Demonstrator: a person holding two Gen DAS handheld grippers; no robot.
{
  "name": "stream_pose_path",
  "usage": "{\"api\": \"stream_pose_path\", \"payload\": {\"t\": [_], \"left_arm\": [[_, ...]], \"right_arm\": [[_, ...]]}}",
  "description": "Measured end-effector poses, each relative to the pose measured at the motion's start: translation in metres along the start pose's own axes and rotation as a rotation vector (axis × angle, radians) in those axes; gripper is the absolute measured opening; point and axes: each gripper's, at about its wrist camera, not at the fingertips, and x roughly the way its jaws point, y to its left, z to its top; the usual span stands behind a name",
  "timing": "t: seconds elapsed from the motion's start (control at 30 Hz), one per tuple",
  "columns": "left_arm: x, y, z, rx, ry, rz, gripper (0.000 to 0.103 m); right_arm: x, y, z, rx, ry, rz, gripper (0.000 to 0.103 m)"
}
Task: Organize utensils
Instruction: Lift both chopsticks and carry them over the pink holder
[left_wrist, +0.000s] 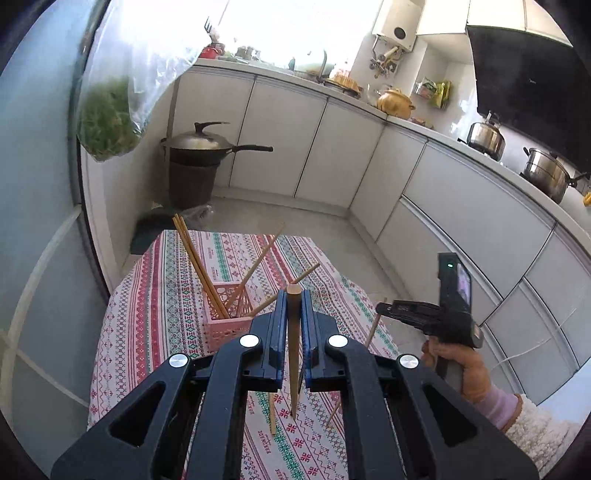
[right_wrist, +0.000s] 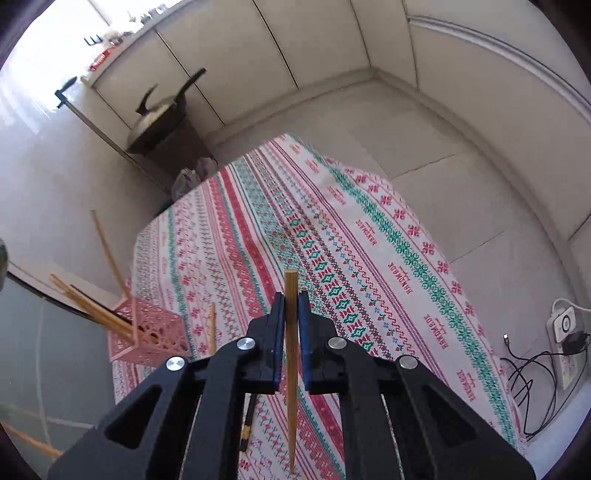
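Observation:
My left gripper (left_wrist: 294, 295) is shut on a wooden chopstick (left_wrist: 294, 332), held upright above the patterned tablecloth (left_wrist: 155, 310). Just ahead and left stands a pink lattice holder (left_wrist: 225, 325) with several chopsticks (left_wrist: 195, 266) leaning in it. My right gripper (right_wrist: 291, 297) is shut on another wooden chopstick (right_wrist: 291, 369), also upright over the cloth (right_wrist: 369, 258). The right gripper also shows in the left wrist view (left_wrist: 380, 308), to the right of the holder. The pink holder (right_wrist: 147, 336) sits low left in the right wrist view. Loose chopsticks (left_wrist: 272, 413) lie on the cloth below my fingers.
A lidded wok (left_wrist: 207, 146) sits on a dark bin (left_wrist: 192, 181) in the far corner. White cabinets (left_wrist: 332, 147) line the back and right, with pots (left_wrist: 546, 173) on the counter. A power strip with cables (right_wrist: 565, 332) lies on the floor to the right of the table.

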Motion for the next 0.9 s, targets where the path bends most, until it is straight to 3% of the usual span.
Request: {"api": "stream_pose_path", "payload": {"t": [0.37,0.53,0.9], "left_arm": [[-0.03,0.003,0.017,-0.05,-0.109,0.044,0.006],[-0.036,0.005,0.03,-0.061,-0.142,0.072,0.006],[-0.057,0.005,0.083,-0.086,-0.293,0.126,0.006]], "right_arm": [[-0.134,0.033,-0.015,-0.117,-0.218,0.148,0.008],[-0.171,0.044,-0.006,-0.129,-0.274,0.206,0.008],[-0.219,0.078,0.022,-0.144,-0.365,0.354,0.008]]}}
